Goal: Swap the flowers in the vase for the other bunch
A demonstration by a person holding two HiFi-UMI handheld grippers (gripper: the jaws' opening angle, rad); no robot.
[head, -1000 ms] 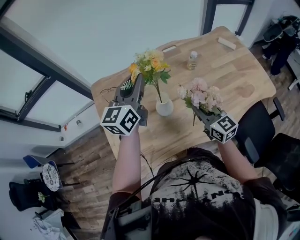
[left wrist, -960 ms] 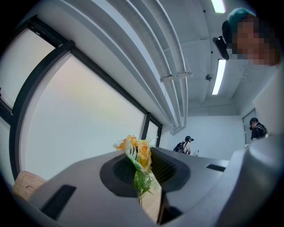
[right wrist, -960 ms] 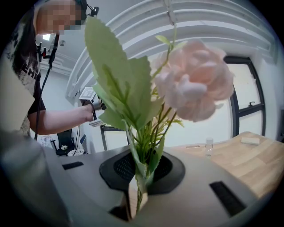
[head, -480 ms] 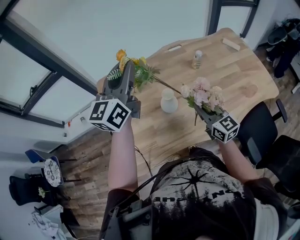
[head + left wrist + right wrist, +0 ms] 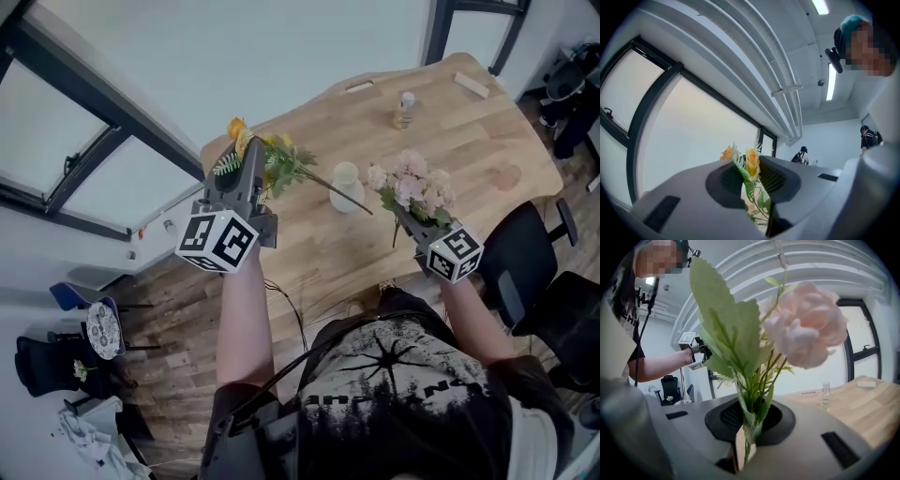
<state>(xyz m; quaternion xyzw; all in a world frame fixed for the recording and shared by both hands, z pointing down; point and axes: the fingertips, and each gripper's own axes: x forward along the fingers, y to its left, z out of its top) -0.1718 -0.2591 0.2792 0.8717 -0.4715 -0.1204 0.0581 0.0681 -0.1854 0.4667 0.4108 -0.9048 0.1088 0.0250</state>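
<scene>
**Both bunches in the grippers, vase on the table**

The left gripper (image 5: 250, 161) was closed on the yellow bunch (image 5: 270, 159), its jaws nipping the green stems just below the blooms. In the head view the bunch lay tilted over the table's (image 5: 469, 150) left end. Its long stem ran out to the right and crossed in front of the white vase (image 5: 347, 186), with its tip clear of the vase's mouth.

The right gripper (image 5: 401, 212) was clamped on the leafy stems of the pink bunch (image 5: 412, 187), which stood up just right of the vase. The vase stood upright on the table between the two bunches.

A small bottle (image 5: 405, 110) stood farther back on the table. Behind the left gripper was a large window (image 5: 689, 122).
</scene>
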